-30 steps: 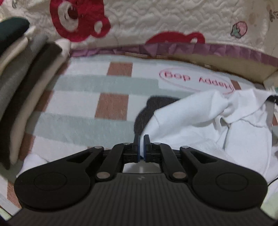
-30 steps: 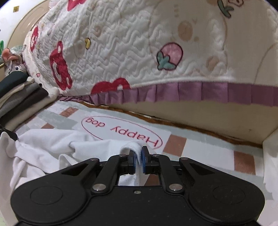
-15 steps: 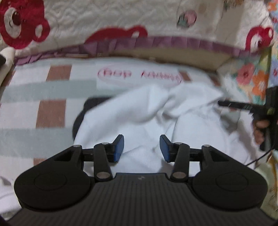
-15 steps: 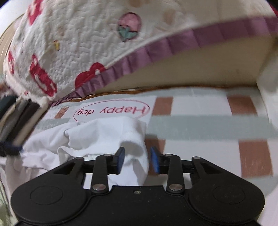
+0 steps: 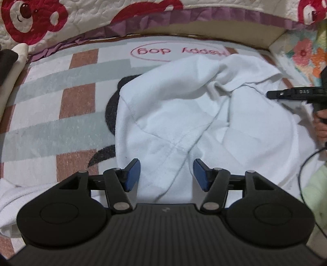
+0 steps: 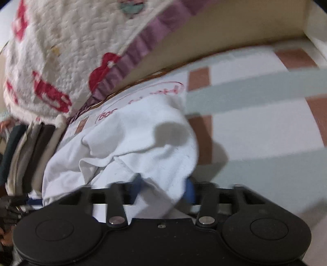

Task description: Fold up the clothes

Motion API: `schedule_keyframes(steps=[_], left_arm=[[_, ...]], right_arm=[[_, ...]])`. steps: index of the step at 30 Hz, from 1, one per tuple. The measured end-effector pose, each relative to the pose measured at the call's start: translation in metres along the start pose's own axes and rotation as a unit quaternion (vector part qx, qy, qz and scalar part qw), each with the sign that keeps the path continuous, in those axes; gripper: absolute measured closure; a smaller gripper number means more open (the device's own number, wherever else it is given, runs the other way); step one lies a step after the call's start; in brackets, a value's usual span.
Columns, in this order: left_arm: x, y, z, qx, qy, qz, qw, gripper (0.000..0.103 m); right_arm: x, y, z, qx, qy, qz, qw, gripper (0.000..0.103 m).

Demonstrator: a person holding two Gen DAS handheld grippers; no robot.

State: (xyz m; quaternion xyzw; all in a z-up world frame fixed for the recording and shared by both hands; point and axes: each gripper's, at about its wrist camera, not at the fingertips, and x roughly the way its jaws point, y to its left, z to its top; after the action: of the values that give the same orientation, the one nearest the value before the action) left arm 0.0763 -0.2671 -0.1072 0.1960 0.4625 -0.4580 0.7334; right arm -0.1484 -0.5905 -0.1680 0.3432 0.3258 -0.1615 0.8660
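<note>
A crumpled white garment (image 5: 184, 114) lies in a heap on the checked mat (image 5: 61, 106), over its "Happy dog" print. My left gripper (image 5: 166, 175) hovers open at the garment's near edge, blue pads wide apart, gripping nothing. The right gripper's black body (image 5: 294, 94) reaches in from the right edge of the left wrist view, with a hand behind it. In the blurred right wrist view my right gripper (image 6: 163, 189) is open, and a fold of the white garment (image 6: 132, 143) lies loose between its spread fingers.
A quilted cover with red bears and a purple frill (image 5: 143, 16) hangs along the far side. A stack of folded clothes (image 6: 26, 155) stands at the left of the mat. Floral fabric (image 5: 304, 53) lies at far right, and a black cable (image 5: 306, 163) runs near it.
Both grippers were shut on the white garment a second ago; both have opened and let it drop onto the mat. The left one has swung right, the right one tilted.
</note>
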Motion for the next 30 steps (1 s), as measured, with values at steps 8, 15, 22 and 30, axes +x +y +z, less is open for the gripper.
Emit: schedule_keyframes(steps=[8, 15, 22, 30], left_arm=[[-0.061, -0.003, 0.025, -0.004, -0.108, 0.081, 0.9908, 0.099], [-0.135, -0.005, 0.05, -0.011, -0.228, 0.158, 0.9607, 0.1], [-0.238, -0.006, 0.081, -0.04, -0.375, 0.204, 0.9033, 0.1], [-0.267, 0.002, 0.104, -0.062, -0.369, 0.151, 0.9148, 0.1]], right_arm=[[-0.089, 0.049, 0.034, -0.144, -0.146, -0.095, 0.974, 0.098], [-0.187, 0.07, 0.067, -0.188, -0.268, -0.153, 0.932, 0.098], [-0.261, 0.096, 0.097, -0.199, -0.345, -0.133, 0.907, 0.098], [-0.299, 0.101, 0.135, -0.183, -0.355, -0.109, 0.91, 0.099]])
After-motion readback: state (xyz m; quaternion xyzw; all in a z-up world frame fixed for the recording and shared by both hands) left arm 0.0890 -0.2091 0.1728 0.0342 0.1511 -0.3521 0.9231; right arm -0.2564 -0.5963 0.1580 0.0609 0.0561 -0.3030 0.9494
